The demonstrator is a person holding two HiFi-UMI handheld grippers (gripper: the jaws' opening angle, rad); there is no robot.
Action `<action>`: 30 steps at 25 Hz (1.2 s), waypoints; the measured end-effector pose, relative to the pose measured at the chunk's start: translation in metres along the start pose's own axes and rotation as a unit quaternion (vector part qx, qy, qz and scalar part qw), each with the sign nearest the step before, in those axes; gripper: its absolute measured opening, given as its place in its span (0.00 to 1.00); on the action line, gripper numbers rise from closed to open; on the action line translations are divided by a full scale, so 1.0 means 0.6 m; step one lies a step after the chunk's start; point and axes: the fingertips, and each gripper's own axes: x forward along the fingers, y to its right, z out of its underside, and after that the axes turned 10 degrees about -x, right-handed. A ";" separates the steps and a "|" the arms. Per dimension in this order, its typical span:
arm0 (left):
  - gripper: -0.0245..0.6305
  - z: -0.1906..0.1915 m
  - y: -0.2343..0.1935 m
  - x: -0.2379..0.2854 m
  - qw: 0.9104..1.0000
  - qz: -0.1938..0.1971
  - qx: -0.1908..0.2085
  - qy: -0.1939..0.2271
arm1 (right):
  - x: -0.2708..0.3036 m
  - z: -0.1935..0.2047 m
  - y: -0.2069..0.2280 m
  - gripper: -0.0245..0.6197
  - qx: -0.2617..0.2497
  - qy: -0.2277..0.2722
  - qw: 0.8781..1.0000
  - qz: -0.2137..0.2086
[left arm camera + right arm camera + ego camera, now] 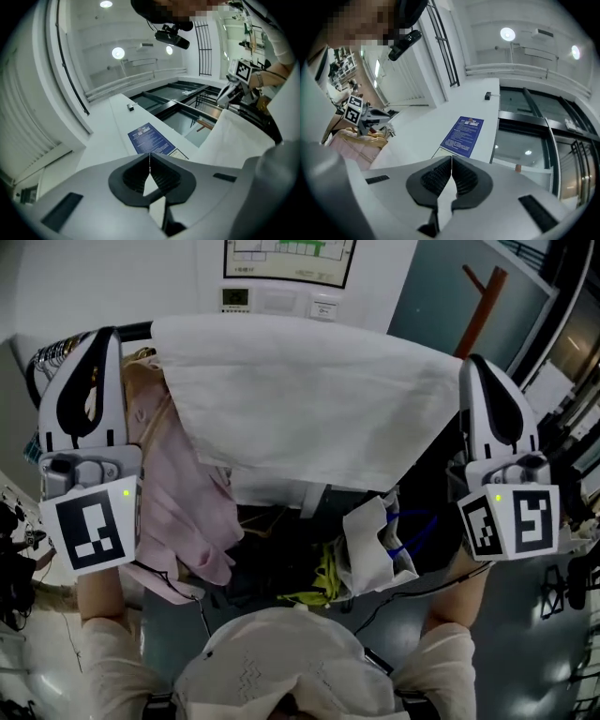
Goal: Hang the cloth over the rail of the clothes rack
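L gripper (pixel 150 159) jaws together, empty | R gripper (pixel 451 161) likewise | white cloth (pixel 300 399) draped on rail (pixel 131 331) | tip: back off w/o snagging cloth, check even hang

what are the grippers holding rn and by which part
Nothing is held. The left gripper and the right gripper each have their fingers shut together, empty; the white cloth hangs draped over the rail, in neither grip.

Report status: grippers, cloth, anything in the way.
Left gripper and right gripper shut, both empty. White cloth draped over rail. Pink garment hangs at its left end.
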 end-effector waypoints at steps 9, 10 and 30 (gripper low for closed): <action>0.06 0.114 0.077 -0.122 0.988 0.081 -0.128 -0.036 | -0.034 0.082 -0.133 0.07 0.133 -0.018 0.990 -0.047; 0.06 0.128 0.087 -0.134 0.983 0.095 -0.149 -0.044 | -0.039 0.086 -0.147 0.07 0.154 -0.009 0.987 -0.054; 0.06 0.332 0.246 -0.370 0.899 0.211 -0.303 -0.237 | -0.166 0.172 -0.463 0.07 0.230 -0.092 0.954 -0.167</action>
